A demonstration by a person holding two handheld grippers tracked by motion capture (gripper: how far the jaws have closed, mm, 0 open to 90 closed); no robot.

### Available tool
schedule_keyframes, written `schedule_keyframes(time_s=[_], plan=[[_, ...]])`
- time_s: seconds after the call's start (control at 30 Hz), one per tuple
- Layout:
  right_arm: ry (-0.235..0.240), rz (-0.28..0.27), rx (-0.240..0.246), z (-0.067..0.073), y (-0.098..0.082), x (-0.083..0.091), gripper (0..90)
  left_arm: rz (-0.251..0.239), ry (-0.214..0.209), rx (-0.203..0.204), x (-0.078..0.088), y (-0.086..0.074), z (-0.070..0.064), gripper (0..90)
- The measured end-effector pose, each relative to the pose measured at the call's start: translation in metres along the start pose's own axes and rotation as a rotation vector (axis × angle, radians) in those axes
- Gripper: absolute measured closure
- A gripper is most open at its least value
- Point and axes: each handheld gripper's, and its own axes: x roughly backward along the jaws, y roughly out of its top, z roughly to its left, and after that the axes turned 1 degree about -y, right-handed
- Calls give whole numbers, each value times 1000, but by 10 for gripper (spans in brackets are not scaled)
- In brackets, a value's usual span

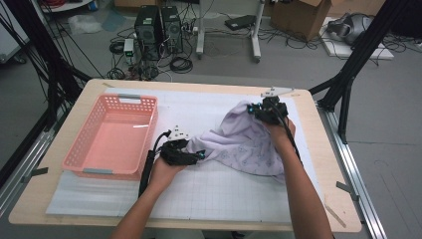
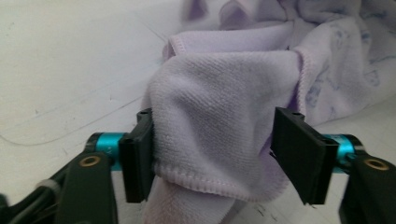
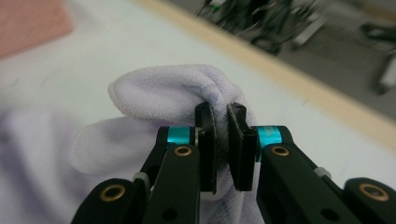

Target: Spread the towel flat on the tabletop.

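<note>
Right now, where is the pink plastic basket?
In the high view, the pink plastic basket sits on the table's left side, just left of the left gripper and the lilac cloth.

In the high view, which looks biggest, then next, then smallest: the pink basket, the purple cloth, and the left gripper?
1. The pink basket and the purple cloth cover about the same area. The cloth is bunched up, so I would not rank one above the other.
2. The left gripper looks clearly smallest.
</note>
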Motion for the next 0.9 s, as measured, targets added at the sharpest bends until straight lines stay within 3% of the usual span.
schedule_keyframes(time_s=[0.07,0.13,0.17,0.2,0.3,0.4,0.43,0.5,0.57,0.8,0.83,0.9], plan=[[-92,-60,1,-3,9,-1,839,-22,16,-8,4,2,-2,261],[-160,-41,1,-4,13,-3,835,-61,13,-14,10,4,-4,241],[-160,-41,1,-4,13,-3,835,-61,13,-14,10,4,-4,238],[-150,-4,-26,-5,10,-4,763,-74,5,-14,12,5,-5,241],[-137,-11,-24,-1,2,8,637,-79,7,-33,15,5,-5,242],[-134,-4,-22,0,-3,21,620,-78,-15,-58,17,5,-7,288],[-134,1,-22,-1,-11,37,614,-80,-25,-71,18,5,-8,287],[-110,12,-29,-2,-23,53,604,-81,-60,-97,17,5,-11,313],[-115,21,-22,0,-38,69,590,-75,-104,-114,14,5,-13,334],[-90,58,-39,16,-101,118,519,39,-134,-160,-10,0,-25,325],[-90,58,-39,16,-101,118,519,58,-127,-168,-13,-1,-27,325],[-69,79,-52,27,-124,130,486,73,-116,-161,-19,-1,-31,321]])
